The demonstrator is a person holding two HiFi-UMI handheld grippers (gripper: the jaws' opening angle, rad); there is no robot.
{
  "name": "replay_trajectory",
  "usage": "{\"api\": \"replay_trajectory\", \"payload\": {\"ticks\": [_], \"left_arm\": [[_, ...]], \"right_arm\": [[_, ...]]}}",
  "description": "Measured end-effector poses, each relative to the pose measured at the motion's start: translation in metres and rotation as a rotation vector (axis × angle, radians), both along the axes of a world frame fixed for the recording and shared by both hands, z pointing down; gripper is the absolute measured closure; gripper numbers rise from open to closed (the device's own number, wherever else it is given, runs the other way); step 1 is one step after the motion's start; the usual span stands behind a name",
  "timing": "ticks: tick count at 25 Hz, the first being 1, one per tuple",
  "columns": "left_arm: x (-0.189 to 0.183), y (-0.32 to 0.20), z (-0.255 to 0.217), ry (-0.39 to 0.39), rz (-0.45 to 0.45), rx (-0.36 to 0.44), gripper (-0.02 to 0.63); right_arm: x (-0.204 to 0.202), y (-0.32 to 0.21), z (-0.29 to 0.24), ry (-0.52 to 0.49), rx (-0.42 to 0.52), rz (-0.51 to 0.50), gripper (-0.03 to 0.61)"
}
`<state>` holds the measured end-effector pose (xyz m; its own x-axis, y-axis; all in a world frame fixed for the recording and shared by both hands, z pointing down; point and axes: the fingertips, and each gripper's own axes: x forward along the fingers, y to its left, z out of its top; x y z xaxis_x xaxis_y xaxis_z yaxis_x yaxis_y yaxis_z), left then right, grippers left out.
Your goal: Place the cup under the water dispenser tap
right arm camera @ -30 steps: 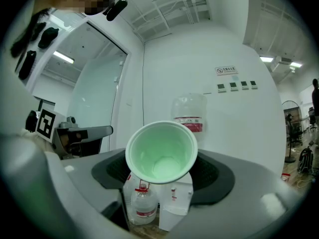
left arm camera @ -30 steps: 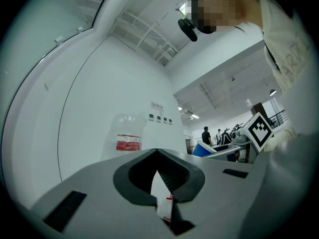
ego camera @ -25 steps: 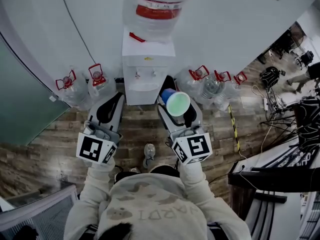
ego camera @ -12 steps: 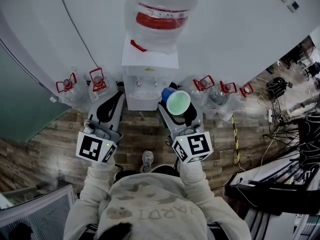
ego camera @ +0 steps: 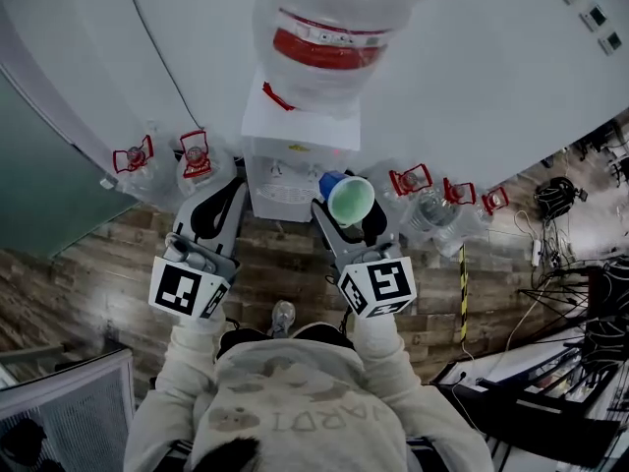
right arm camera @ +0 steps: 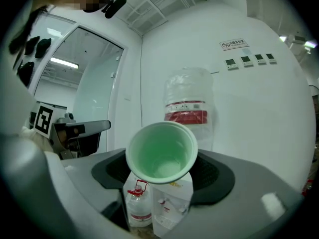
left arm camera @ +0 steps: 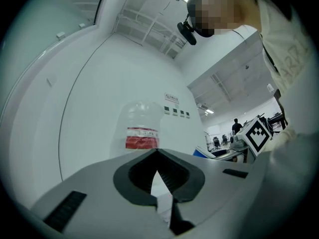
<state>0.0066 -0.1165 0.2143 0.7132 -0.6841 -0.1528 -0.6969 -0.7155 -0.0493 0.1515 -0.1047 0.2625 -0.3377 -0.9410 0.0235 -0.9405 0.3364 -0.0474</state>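
The cup hovered before the dispenser.
The right gripper clasped the cup; the left gripper had jaws together, empty.

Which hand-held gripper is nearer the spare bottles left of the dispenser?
Left. The left hand-held gripper sits just right of the spare bottles; the right hand-held gripper, holding the green cup, is at the far side of the dispenser.

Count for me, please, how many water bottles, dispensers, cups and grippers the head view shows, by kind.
Floor bottles: 5
Bottle on top: 1
Water dispenser: 1
Cup: 1
Grippers, left gripper and right gripper: 2
Total: 10
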Motion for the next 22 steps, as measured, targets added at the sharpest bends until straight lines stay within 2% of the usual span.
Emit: {"api": "replay_trajectory", "payload": {"ticks": [14,22], "left_arm": [[0.006,-0.024,0.027,-0.029,-0.038,-0.033,0.609],[0.009,-0.037,0.049,-0.028,-0.037,-0.082,0.609]], "right_arm": [[-0.008,-0.047,0.066,0.008,-0.122,-0.097,0.224],[-0.015,-0.064,0.113,0.020,-0.197,-0.126,0.225]]}}
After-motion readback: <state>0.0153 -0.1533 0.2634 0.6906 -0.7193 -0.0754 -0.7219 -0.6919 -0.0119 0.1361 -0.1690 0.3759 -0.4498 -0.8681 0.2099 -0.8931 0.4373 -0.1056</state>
